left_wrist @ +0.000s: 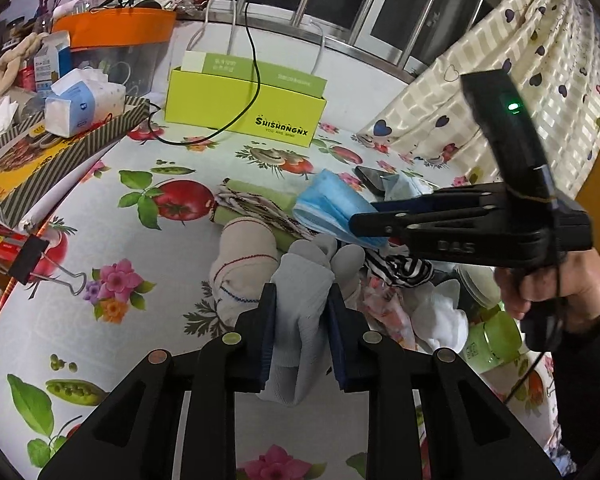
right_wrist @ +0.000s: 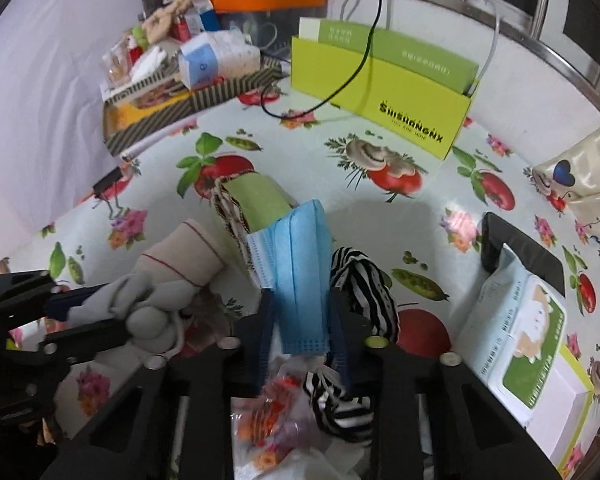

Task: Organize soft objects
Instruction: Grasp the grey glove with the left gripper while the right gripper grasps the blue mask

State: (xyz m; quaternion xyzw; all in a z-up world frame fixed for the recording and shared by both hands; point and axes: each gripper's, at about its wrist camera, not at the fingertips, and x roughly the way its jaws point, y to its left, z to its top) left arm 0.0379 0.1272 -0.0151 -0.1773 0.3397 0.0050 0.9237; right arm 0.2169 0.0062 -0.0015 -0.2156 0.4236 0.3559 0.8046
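Observation:
My left gripper [left_wrist: 302, 292] is shut on a light grey sock [left_wrist: 300, 344], which is lifted a little off the pile; the same sock [right_wrist: 152, 320] shows in the right wrist view. My right gripper [right_wrist: 302, 298] is shut on a folded blue face mask [right_wrist: 300, 248]. In the left wrist view the mask [left_wrist: 328, 204] hangs from those jaws at the right. Beneath lie a beige sock [left_wrist: 244, 252], a black-and-white striped cloth [right_wrist: 364, 284] and a green roll wrapped in patterned cloth [right_wrist: 256, 200]. A white cloth [left_wrist: 440, 320] lies beside the pile.
An open yellow-green box [left_wrist: 240, 108] stands at the back of the floral tablecloth, a black cable draped over it. A striped tray [left_wrist: 60, 152] of clutter sits back left. A phone [right_wrist: 520, 252], a wet-wipes pack [right_wrist: 520, 332] and a green bottle [left_wrist: 496, 338] lie at the right.

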